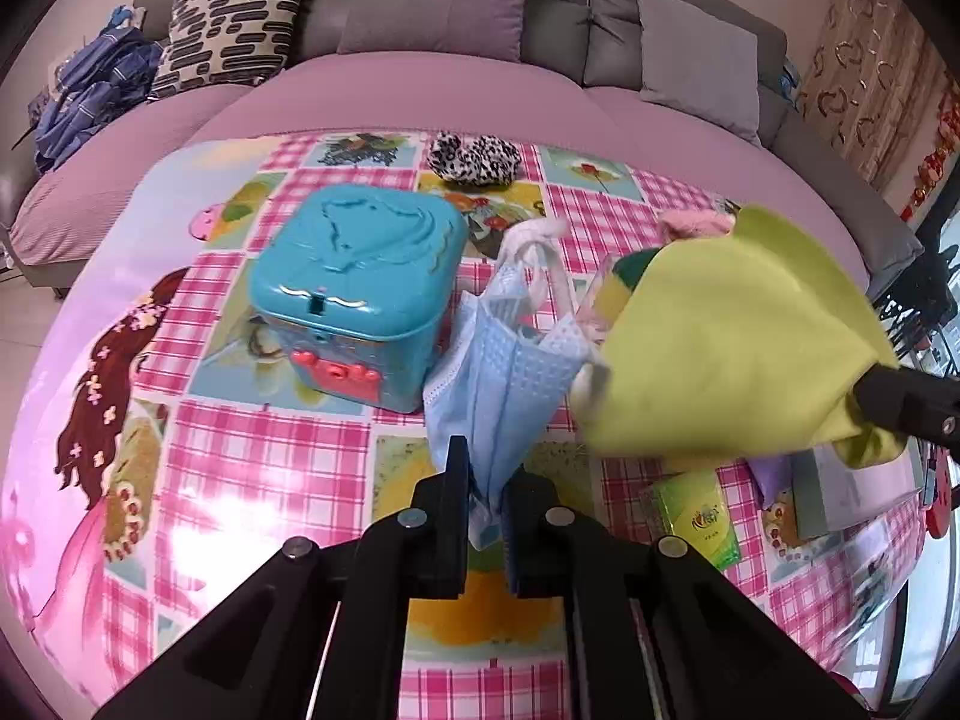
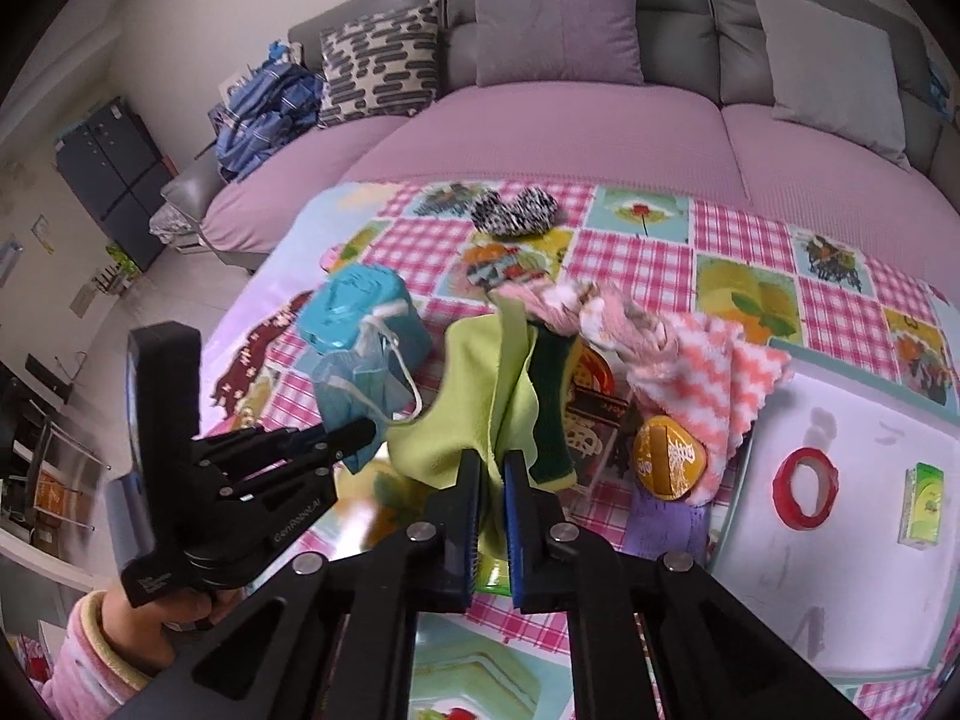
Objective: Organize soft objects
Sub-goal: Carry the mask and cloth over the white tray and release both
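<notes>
I have both claws loaded: my left claw (image 1: 485,483) is pinched shut on a pale blue pleated face mask with white ear loops (image 1: 510,360), which hangs off the counter (image 1: 270,450) just beside the turquoise plastic lidded box (image 1: 360,288), and my right claw (image 2: 492,480) is pressed together on a fold of the yellow-green soft cloth (image 2: 462,414), lifted near the counter's middle. So I judge the sorting barely under way: two soft pieces are picked up but neither is put anywhere yet, and the box lid looks closed. Still lying loose are the pink-and-white zigzag fleece towel (image 2: 696,384) and a fluffy pink bundle (image 2: 576,312) toward the right side, a green-and-yellow scrub sponge (image 2: 552,414) under the cloth, and the black-and-white spotted fuzzy item (image 2: 513,210) at the far edge. I cannot tell where these are meant to end up.
</notes>
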`<action>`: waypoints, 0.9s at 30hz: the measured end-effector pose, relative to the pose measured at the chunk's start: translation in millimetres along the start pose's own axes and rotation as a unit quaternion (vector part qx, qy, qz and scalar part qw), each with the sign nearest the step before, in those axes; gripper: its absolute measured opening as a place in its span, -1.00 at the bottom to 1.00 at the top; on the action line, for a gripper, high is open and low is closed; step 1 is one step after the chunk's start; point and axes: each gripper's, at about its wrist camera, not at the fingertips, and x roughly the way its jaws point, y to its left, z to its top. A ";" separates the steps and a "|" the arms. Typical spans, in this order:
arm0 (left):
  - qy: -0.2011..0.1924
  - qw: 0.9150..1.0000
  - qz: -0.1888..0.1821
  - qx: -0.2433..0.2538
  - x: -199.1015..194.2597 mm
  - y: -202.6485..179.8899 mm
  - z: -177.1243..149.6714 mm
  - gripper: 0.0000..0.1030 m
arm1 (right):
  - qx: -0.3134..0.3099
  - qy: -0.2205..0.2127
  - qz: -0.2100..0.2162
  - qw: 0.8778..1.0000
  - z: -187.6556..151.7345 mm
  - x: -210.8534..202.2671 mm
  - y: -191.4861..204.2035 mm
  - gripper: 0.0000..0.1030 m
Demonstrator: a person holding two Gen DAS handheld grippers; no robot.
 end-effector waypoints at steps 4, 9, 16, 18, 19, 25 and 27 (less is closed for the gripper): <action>-0.010 1.000 0.002 -0.003 -16.3 1.4 0.0 -0.83 | -0.007 -0.021 0.005 1.000 4.3 -21.6 9.7 -0.85; -0.029 1.000 0.007 -0.002 -42.1 -0.2 0.9 -0.83 | -0.008 -0.046 0.014 0.999 3.7 -51.8 16.9 -0.85; -0.059 0.998 0.012 0.011 -79.6 -13.4 5.9 -0.83 | -0.006 -0.069 0.010 0.998 -3.9 -82.6 11.4 -0.85; -0.066 0.998 0.010 0.018 -89.2 -21.5 9.5 -0.83 | 0.001 -0.076 0.007 0.997 -6.7 -91.6 3.6 -0.85; -0.067 0.997 0.009 0.020 -92.2 -24.5 11.1 -0.83 | 0.004 -0.078 0.004 0.997 -8.3 -95.0 -0.2 -0.85; -0.079 0.996 -0.003 0.052 -108.5 -60.6 25.2 -0.83 | 0.028 -0.088 -0.021 0.996 -16.8 -115.8 -32.6 -0.85; -0.079 0.995 -0.009 0.062 -110.9 -71.9 29.9 -0.83 | 0.035 -0.090 -0.028 0.995 -19.9 -122.0 -43.9 -0.85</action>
